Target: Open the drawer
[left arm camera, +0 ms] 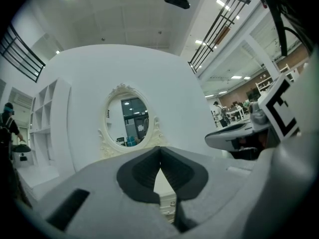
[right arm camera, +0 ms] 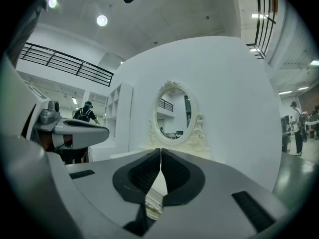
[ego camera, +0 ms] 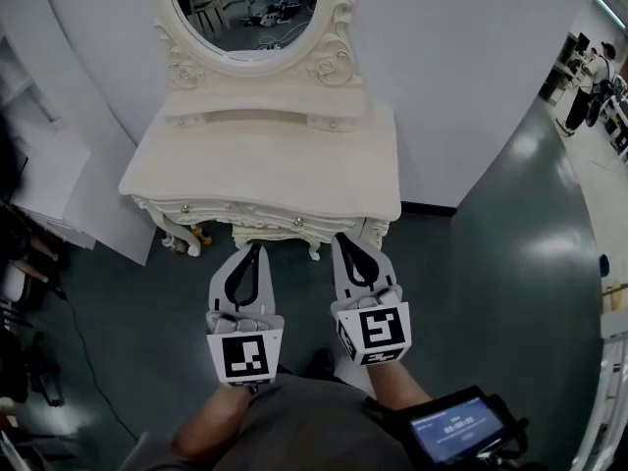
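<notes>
Two grey tools, left gripper (ego camera: 257, 247) and right gripper (ego camera: 341, 236): jaws pressed together, empty. Cream carved worktop (ego camera: 265, 160) on dark green floor (ego camera: 491, 292), curved white wall (ego camera: 461, 67) behind. Cream knobbed drawer (ego camera: 257, 213) faces person, long axis crosswise.

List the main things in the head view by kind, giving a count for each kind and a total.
Grippers: 2, the left gripper and the right gripper
Dressing table: 1
Oval mirror: 1
Screen device: 1
Total: 5
</notes>
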The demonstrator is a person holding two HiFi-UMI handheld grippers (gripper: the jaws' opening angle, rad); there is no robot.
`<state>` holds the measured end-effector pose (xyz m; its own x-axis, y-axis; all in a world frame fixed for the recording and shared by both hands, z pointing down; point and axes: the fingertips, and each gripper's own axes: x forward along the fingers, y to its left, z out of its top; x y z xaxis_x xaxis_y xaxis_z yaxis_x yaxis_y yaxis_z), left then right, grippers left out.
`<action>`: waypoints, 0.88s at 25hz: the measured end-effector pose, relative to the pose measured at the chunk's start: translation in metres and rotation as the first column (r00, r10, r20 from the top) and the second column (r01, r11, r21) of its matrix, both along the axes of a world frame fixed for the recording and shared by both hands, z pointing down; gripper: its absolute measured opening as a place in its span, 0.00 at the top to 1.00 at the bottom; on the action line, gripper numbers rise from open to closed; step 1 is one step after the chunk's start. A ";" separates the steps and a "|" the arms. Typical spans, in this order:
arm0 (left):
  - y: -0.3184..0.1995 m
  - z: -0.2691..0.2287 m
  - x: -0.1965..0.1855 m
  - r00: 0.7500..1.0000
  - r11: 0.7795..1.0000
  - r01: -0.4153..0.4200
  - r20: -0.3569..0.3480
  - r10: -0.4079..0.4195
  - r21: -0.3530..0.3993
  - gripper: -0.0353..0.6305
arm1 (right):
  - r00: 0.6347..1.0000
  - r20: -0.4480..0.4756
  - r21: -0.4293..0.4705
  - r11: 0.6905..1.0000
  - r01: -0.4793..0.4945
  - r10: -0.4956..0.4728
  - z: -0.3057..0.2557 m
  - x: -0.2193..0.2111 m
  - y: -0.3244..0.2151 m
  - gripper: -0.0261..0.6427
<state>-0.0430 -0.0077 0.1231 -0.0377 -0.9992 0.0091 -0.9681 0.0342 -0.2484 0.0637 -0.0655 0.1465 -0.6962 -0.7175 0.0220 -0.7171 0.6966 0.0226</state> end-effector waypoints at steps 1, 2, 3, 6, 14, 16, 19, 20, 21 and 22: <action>-0.003 -0.003 -0.003 1.000 1.000 0.003 0.006 -0.003 0.013 0.92 | 1.000 0.003 0.007 1.000 0.003 -0.003 -0.003 -0.003 -0.004 0.94; -0.006 -0.005 -0.005 1.000 1.000 0.006 0.009 -0.006 0.020 0.92 | 1.000 0.006 0.014 1.000 0.007 -0.007 -0.005 -0.005 -0.008 0.94; -0.009 -0.006 -0.007 1.000 1.000 0.010 0.008 -0.011 0.023 0.92 | 1.000 0.007 0.020 1.000 0.011 -0.011 -0.007 -0.008 -0.011 0.94; -0.017 -0.005 -0.014 1.000 1.000 0.020 0.006 -0.020 0.024 0.92 | 1.000 0.010 0.029 0.999 0.016 -0.016 -0.008 -0.015 -0.020 0.94; -0.045 0.014 -0.038 1.000 1.000 0.003 -0.023 -0.004 -0.025 0.92 | 1.000 -0.013 -0.003 1.000 -0.010 0.010 0.008 -0.037 -0.044 0.94; -0.054 0.020 -0.047 0.999 0.999 -0.008 -0.034 0.006 -0.037 0.92 | 1.000 -0.023 -0.014 1.000 -0.016 0.016 0.015 -0.046 -0.051 0.94; -0.066 0.032 -0.061 0.998 0.998 -0.026 -0.058 0.023 -0.061 0.92 | 0.999 -0.038 -0.044 0.999 -0.029 0.027 0.028 -0.061 -0.059 0.94; -0.069 0.038 -0.067 0.997 0.997 -0.032 -0.066 0.027 -0.073 0.92 | 0.998 -0.042 -0.058 0.998 -0.037 0.035 0.034 -0.066 -0.062 0.94; -0.073 0.045 -0.072 0.997 0.995 -0.036 -0.074 0.030 -0.088 0.92 | 0.998 -0.048 -0.072 0.996 -0.045 0.042 0.041 -0.070 -0.065 0.94; -0.077 0.053 -0.077 0.996 0.994 -0.040 -0.082 0.032 -0.104 0.92 | 0.997 -0.054 -0.085 0.995 -0.052 0.048 0.048 -0.074 -0.069 0.94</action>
<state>-0.1202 -0.0850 0.1760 0.0034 -0.9933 0.1157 -0.9851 -0.0232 -0.1702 -0.0107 -0.1346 0.1947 -0.6560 -0.7451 0.1203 -0.7504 0.6610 0.0017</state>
